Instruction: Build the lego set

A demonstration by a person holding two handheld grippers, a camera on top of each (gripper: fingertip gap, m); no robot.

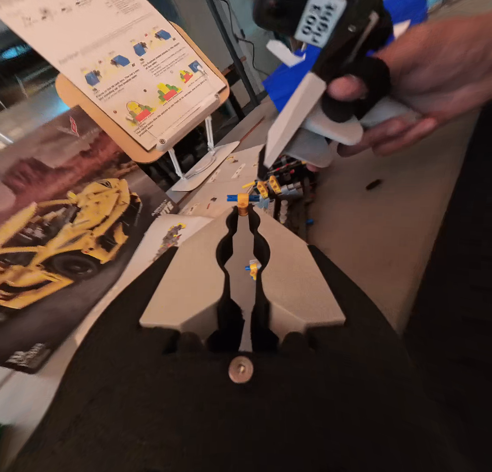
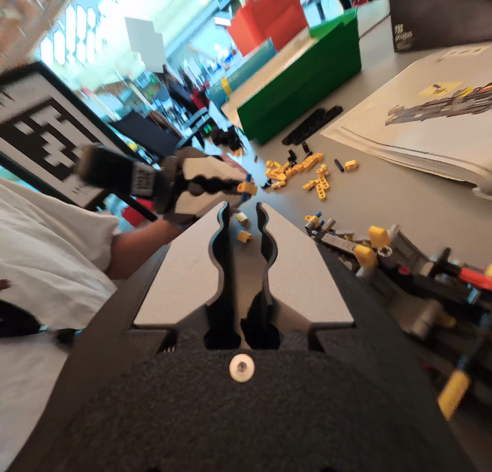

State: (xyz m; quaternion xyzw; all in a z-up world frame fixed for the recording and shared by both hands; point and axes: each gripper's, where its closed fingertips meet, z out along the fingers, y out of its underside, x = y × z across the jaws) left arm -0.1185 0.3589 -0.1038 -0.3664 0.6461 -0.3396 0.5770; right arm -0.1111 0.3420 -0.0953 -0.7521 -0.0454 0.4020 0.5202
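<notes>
Pinching a small yellow connector with a blue pin through it (image 1: 242, 200), the left claw (image 1: 242, 211) is closed on the piece at its very tips, above the grey bench (image 1: 372, 232). The right claw (image 2: 242, 206) stands slightly parted with nothing between its fingers; on the bench beyond its tips lie a white piece and a yellow piece (image 2: 244, 236). Only the left wrist view shows the set's box with a yellow sports car pictured on it (image 1: 66, 246) and a printed sheet on a stand (image 1: 149, 67) — the sheet's text and pictures are too blurred to make out in detail. Only the right wrist view shows the scatter of loose yellow pieces (image 2: 298, 171), the green bin (image 2: 300, 86), the red bag (image 2: 269, 17) behind it and the open instruction booklet (image 2: 415, 118). The partly built grey-and-black model (image 2: 394, 262) lies at the right of that view; in the left view it sits under the right claw — half hidden.
</notes>
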